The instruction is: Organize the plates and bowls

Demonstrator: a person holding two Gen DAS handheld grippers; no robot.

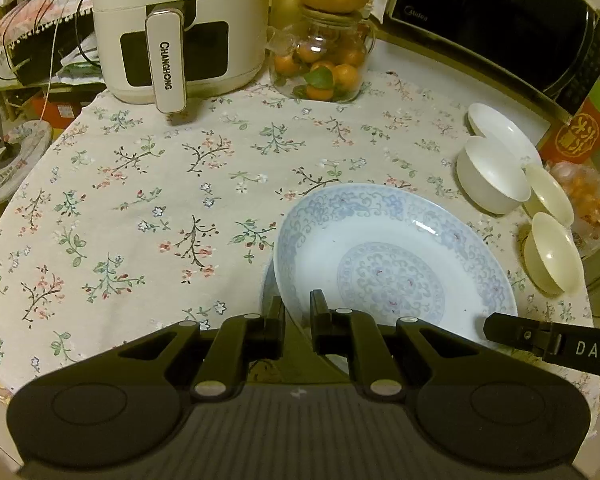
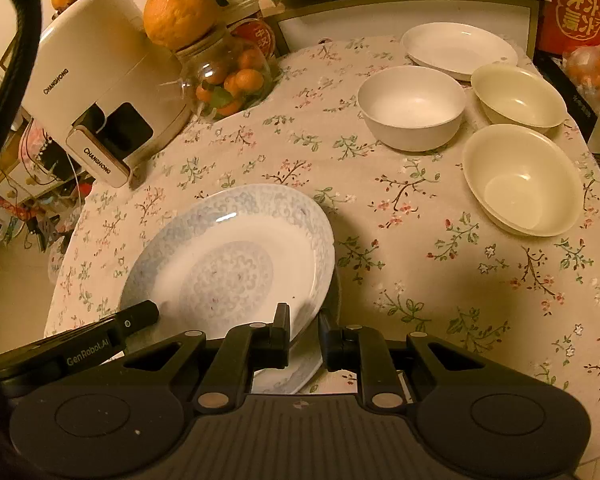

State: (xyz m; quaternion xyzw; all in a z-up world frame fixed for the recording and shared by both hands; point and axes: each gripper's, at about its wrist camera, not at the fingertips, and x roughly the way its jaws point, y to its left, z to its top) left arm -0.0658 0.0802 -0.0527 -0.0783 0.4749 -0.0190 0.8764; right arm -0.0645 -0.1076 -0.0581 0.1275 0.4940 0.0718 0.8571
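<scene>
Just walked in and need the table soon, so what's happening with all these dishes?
A person is tidying the dishes with two handheld grippers. The left gripper and the right gripper are both shut on the near rim of the blue-patterned plate, which is tilted up, with another plate showing beneath it. Off to the side, a white bowl, two cream bowls and a white plate sit untouched on the floral tablecloth.
</scene>
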